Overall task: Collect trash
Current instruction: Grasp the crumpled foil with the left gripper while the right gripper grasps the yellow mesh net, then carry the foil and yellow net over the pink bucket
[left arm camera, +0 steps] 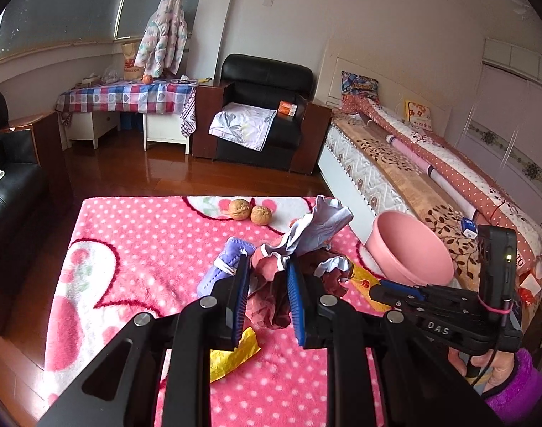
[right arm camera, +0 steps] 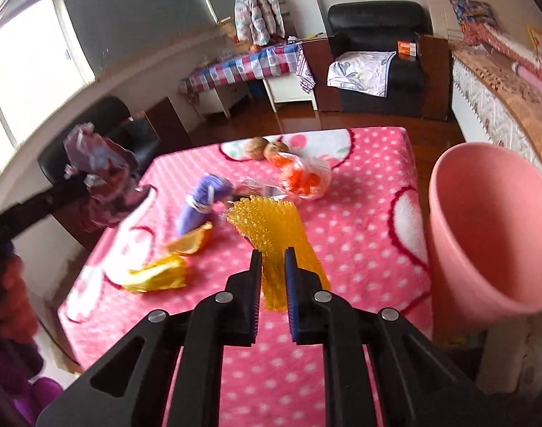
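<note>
My left gripper (left arm camera: 267,267) is shut on a crumpled maroon and lilac wrapper (left arm camera: 303,238), held above the pink dotted blanket (left arm camera: 135,249). It also shows in the right wrist view (right arm camera: 100,181) at the left, lifted. My right gripper (right arm camera: 272,254) is shut on a yellow bumpy plastic sheet (right arm camera: 267,227) above the blanket. On the blanket lie a purple rolled packet (right arm camera: 199,206), yellow wrappers (right arm camera: 157,274), an orange piece (right arm camera: 192,240), a clear bag with orange bits (right arm camera: 303,178) and two walnuts (right arm camera: 265,147). A pink bin (right arm camera: 491,235) stands at the right.
The blanket-covered table drops to a wooden floor (left arm camera: 164,170) beyond its far edge. A bed (left arm camera: 431,163) runs along the right behind the bin. A black armchair (left arm camera: 264,106) and a checked-cloth table (left arm camera: 128,96) stand at the far wall.
</note>
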### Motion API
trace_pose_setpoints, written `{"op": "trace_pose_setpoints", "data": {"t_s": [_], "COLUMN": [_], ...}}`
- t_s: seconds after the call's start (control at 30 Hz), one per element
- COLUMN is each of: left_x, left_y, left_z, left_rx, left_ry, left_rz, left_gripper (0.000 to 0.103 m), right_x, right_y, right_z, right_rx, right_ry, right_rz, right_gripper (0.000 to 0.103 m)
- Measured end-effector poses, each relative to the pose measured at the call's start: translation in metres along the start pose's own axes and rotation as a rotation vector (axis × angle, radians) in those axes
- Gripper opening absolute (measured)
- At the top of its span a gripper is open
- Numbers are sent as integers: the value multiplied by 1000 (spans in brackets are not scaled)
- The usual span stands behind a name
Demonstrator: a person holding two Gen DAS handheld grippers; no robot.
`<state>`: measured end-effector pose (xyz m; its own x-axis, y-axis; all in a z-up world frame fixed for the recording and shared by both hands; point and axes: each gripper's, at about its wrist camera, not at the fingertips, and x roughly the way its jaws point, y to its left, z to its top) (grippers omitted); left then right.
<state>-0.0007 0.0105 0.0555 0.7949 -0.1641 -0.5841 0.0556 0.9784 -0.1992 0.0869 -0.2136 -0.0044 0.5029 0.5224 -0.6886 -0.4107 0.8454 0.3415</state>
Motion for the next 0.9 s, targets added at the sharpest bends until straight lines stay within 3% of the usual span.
{"op": "trace_pose_setpoints", "data": {"t_s": [0.2,0.57,0.9], "left_x": [-6,18,38], "left_y": [12,19,9], "left_z": [-1,6,12], "left_rx": [-32,-54,-82], "left_ry": [-11,24,59], "left_rz": [-26,-69,-15], "left_gripper": [20,20,20], "right_x": [-11,-21,-21], "right_y": [13,29,7], "right_z": [2,2,4], "right_rx": [38,57,88], "right_ry": [-17,-27,-14], "right_rz": [60,112,184], "right_gripper": [13,13,13]}}
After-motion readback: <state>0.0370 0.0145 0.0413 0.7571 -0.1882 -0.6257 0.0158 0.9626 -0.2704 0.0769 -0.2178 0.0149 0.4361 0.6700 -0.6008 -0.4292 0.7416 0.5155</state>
